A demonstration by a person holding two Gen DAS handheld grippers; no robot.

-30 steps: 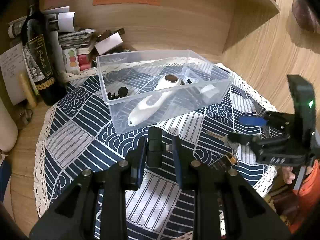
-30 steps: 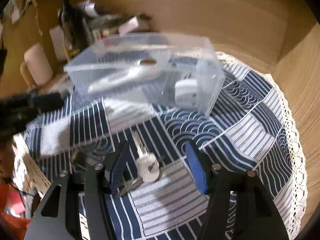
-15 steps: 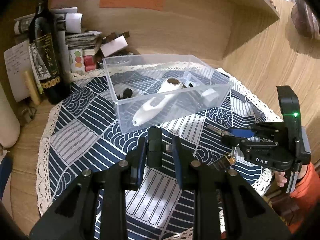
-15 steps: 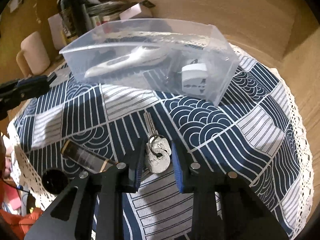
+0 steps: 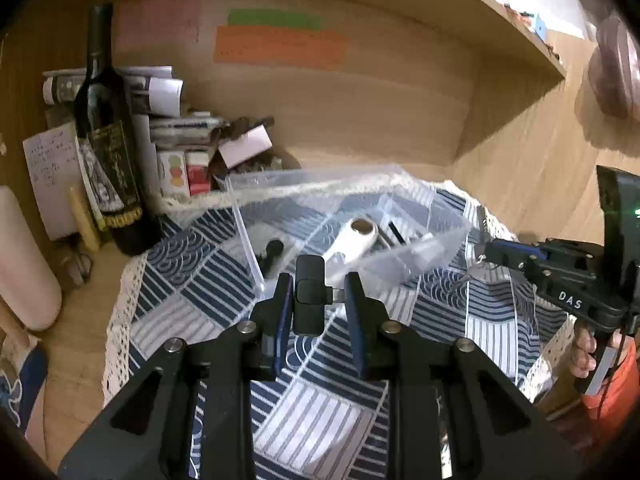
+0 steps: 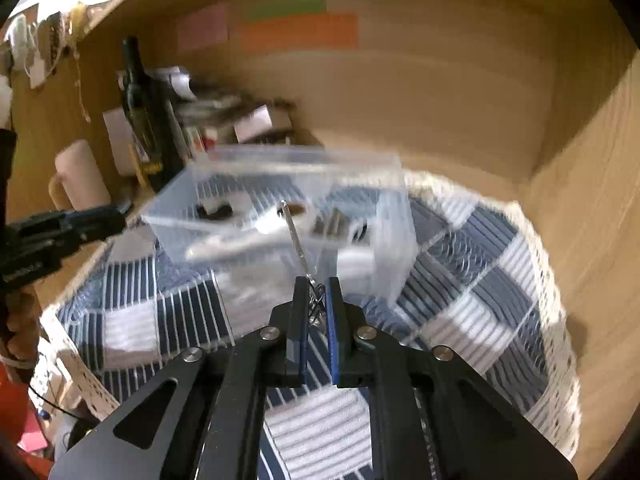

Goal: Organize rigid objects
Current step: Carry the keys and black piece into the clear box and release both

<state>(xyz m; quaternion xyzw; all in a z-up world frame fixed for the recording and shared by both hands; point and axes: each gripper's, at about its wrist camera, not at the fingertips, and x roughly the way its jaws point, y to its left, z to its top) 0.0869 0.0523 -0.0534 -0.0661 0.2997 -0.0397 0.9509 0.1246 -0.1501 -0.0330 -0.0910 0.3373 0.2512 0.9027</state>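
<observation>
My left gripper (image 5: 316, 296) is shut on a small black device with a plug (image 5: 309, 297) and holds it above the cloth, just before the clear plastic box (image 5: 416, 200). The box holds a white handled tool (image 5: 354, 240), a small black item (image 5: 272, 250) and a white adapter (image 6: 356, 258). My right gripper (image 6: 316, 300) is shut on a bunch of keys (image 6: 296, 240), one key sticking up, lifted in front of the box (image 6: 392, 216). It also shows at the right of the left wrist view (image 5: 492, 254).
A dark wine bottle (image 5: 110, 148), stacked papers and small boxes (image 5: 192, 136) stand behind the box at the left. A round blue-and-white patterned cloth (image 5: 200, 280) covers the wooden desk. A wooden wall rises at the right and a shelf hangs overhead.
My right gripper closed on the keys and lifted them off the cloth toward the box. My left gripper rose and moved closer to the box with the black device.
</observation>
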